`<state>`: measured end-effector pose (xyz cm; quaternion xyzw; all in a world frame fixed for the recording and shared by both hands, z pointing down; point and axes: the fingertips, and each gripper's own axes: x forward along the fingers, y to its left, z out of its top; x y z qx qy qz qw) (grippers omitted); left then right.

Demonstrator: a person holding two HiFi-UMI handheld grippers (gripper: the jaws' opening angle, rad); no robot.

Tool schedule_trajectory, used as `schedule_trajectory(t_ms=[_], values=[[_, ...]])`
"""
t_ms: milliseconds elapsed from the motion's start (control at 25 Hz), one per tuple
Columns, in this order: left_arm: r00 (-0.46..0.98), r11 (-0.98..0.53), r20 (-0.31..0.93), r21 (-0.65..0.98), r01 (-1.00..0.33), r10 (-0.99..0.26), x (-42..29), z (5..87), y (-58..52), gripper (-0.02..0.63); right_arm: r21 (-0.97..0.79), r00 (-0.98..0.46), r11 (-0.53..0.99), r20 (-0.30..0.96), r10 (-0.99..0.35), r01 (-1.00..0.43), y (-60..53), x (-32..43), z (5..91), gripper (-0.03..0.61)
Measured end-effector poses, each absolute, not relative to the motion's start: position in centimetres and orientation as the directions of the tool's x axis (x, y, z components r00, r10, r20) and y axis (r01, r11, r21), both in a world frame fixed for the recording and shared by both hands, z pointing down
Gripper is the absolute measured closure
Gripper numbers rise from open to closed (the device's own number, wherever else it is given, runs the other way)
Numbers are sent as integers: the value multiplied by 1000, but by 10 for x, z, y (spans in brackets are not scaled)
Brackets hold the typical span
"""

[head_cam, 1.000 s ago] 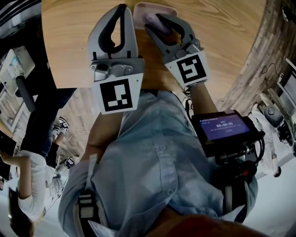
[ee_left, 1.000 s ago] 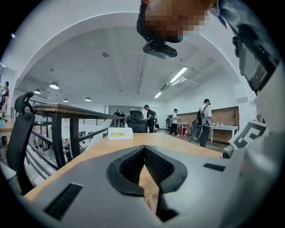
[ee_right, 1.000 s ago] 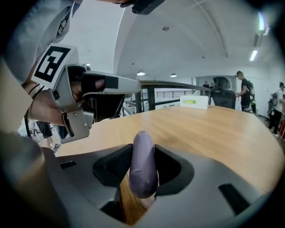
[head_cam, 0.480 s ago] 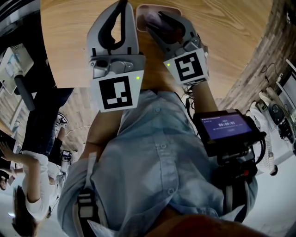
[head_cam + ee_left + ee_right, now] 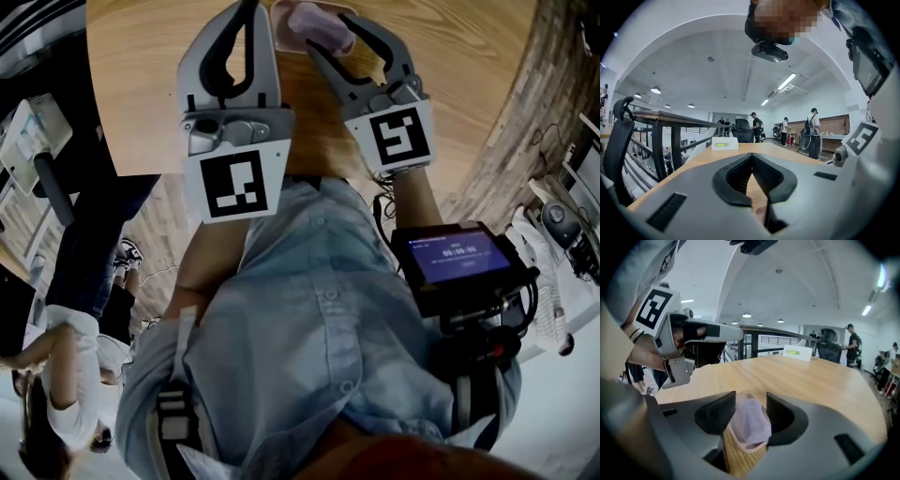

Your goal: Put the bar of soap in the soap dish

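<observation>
In the head view, the left tool (image 5: 246, 13) lies level over the wooden surface (image 5: 141, 84) with its jaws together and nothing in them. Just right of it, the right tool (image 5: 336, 36) tilts down towards the pink soap dish (image 5: 281, 13). The lilac bar of soap (image 5: 317, 21) lies inside the dish. The right tool's jaws have just been opening and stand wide apart, one on each side of the soap. A small lit screen (image 5: 455, 258) is strapped to the person's right forearm.

In the left gripper view, the left tool (image 5: 752, 157) is closed, its black pads meeting at the tips. Bare surface (image 5: 740, 150) stretches ahead to a white box (image 5: 724, 144) near the far edge.

In the right gripper view, the right tool (image 5: 751, 409) is open. The bar of soap (image 5: 752, 420) rests in the soap dish (image 5: 745, 446) between the black pads, and neither pad is pressing on it. The dish sits on the surface (image 5: 811, 380) nearer the person's edge than the far one. The left tool (image 5: 693, 333) hovers off to the left, and the white box (image 5: 799, 352) stands by the far edge.
</observation>
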<state>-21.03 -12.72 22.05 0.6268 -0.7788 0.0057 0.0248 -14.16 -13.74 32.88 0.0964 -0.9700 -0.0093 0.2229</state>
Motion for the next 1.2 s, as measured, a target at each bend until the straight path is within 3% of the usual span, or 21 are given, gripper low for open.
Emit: schedule_trajectory(t_ms=[160, 280, 560, 800, 1200], values=[[-203, 204, 42, 40, -978, -978, -210, 222, -133, 604, -63, -909, 960, 342, -237, -274, -151, -138, 305, 373], [-194, 198, 41, 95, -976, -980, -205, 223, -129, 604, -121, -918, 945, 303, -257, -305, -156, -126, 290, 419], [-107, 101, -127, 54, -993, -986, -153, 236, -159, 604, 42, -893, 907, 159, -421, -420, -197, -73, 278, 572], [-49, 47, -226, 16, -999, -973, -118, 243, -177, 604, 29, -875, 876, 53, -482, -481, -214, -49, 281, 572], [-64, 75, -235, -37, -996, -970, -123, 238, -179, 604, 40, -870, 871, 45, -492, -490, -213, -58, 279, 574]])
